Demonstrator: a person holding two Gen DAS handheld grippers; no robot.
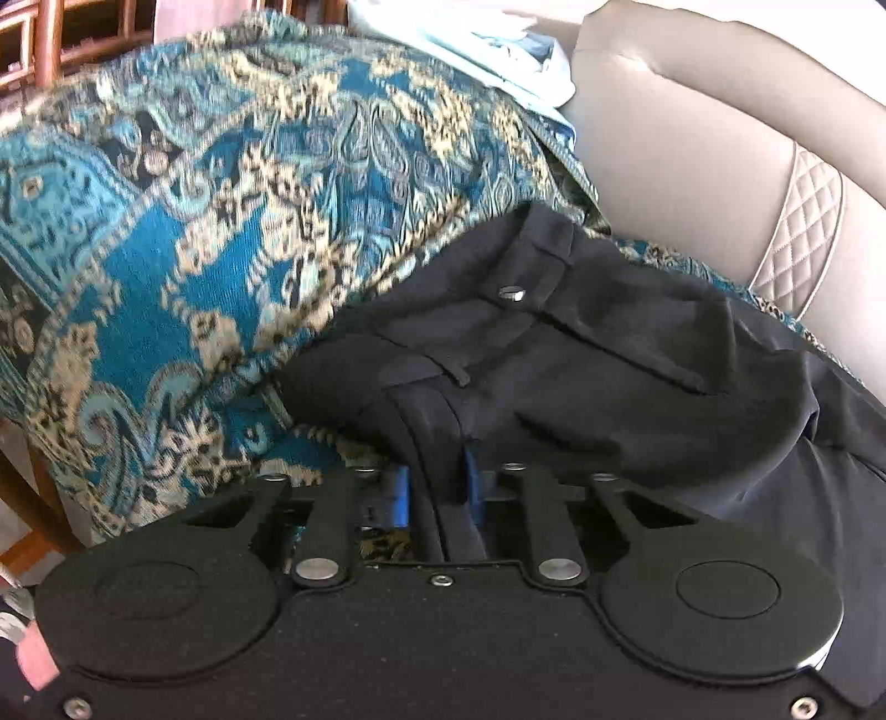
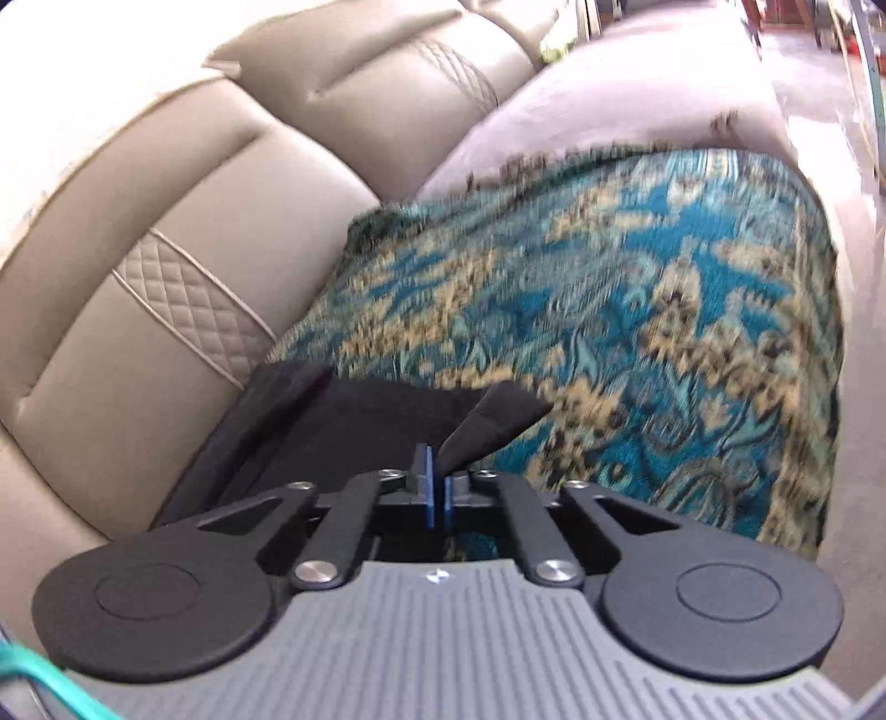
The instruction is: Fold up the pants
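Pants [image 1: 554, 376] on patterned throw [image 1: 221, 232] over sofa [image 2: 138, 221]

The pants [image 1: 554, 376] are lying on the throw [image 1: 221, 232] that is covering the sofa [image 1: 692, 183] seat — the sofa backrest is rising just behind them, and a pile of cloth [image 1: 470, 44] is sitting farther along the throw.

Right hand-held gripper [image 2: 441, 487] pinches dark pants [image 2: 354, 421] (over patterned throw [image 2: 637, 310]).
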